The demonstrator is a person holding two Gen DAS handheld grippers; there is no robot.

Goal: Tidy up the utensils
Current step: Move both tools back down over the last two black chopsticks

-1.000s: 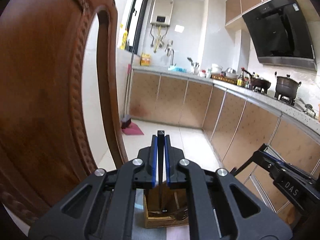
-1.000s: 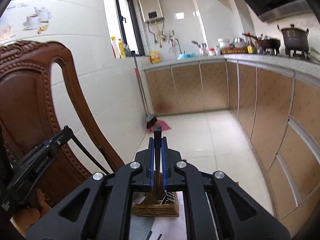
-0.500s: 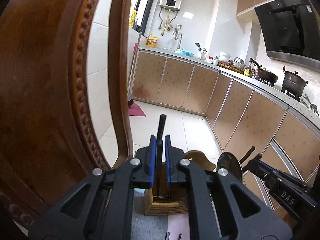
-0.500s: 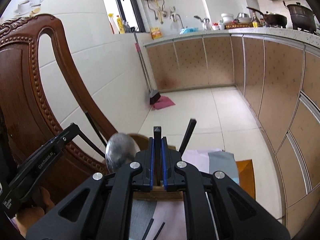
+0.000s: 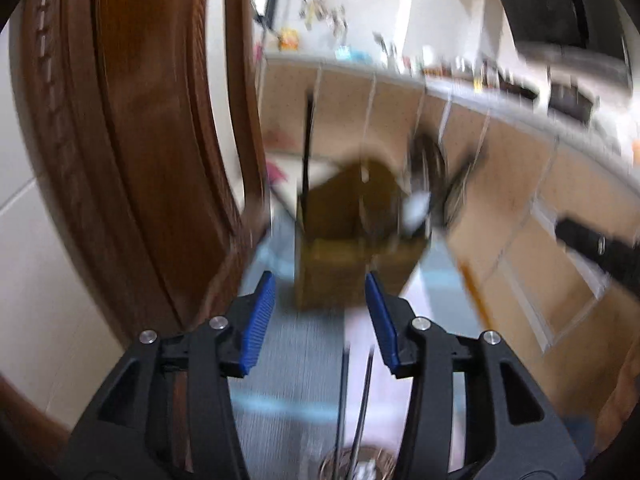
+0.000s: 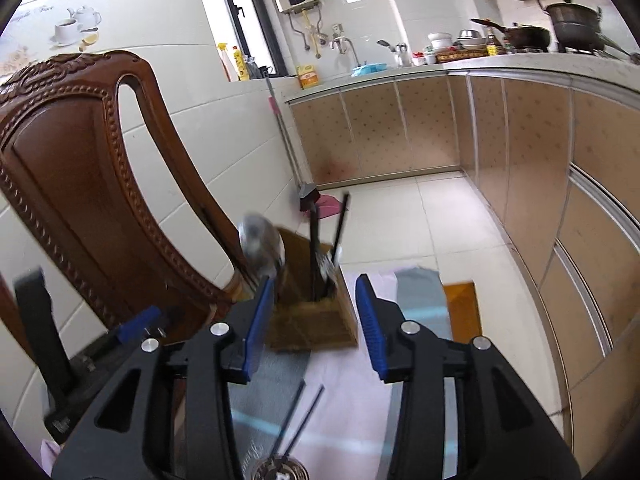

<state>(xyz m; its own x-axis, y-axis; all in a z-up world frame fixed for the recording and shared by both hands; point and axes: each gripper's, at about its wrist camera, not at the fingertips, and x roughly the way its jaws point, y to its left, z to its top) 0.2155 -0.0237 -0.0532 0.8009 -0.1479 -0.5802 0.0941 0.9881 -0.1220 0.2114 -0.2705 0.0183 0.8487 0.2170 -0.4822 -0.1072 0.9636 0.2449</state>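
Observation:
A wooden utensil holder (image 6: 312,320) stands on the striped cloth (image 6: 340,392) ahead of both grippers. It holds a metal ladle (image 6: 260,244) and two black-handled utensils (image 6: 314,248). In the blurred left wrist view the holder (image 5: 352,264) has one black handle (image 5: 307,144) standing in it. My left gripper (image 5: 320,320) is open and empty, a little short of the holder. My right gripper (image 6: 312,324) is open and empty, its jaws on either side of the holder's base. Two thin black sticks (image 6: 300,416) lie on the cloth below.
A carved wooden chair back (image 6: 80,184) stands close on the left. A round metal strainer (image 6: 280,468) sits at the bottom edge. The left gripper's body (image 6: 100,360) shows at lower left. Kitchen cabinets (image 6: 520,152) run along the right, tiled floor beyond the table edge.
Both grippers have opened and let go of the black-handled utensils, which now stand in the holder. Both have drawn back and tilted down; the left view is motion-blurred.

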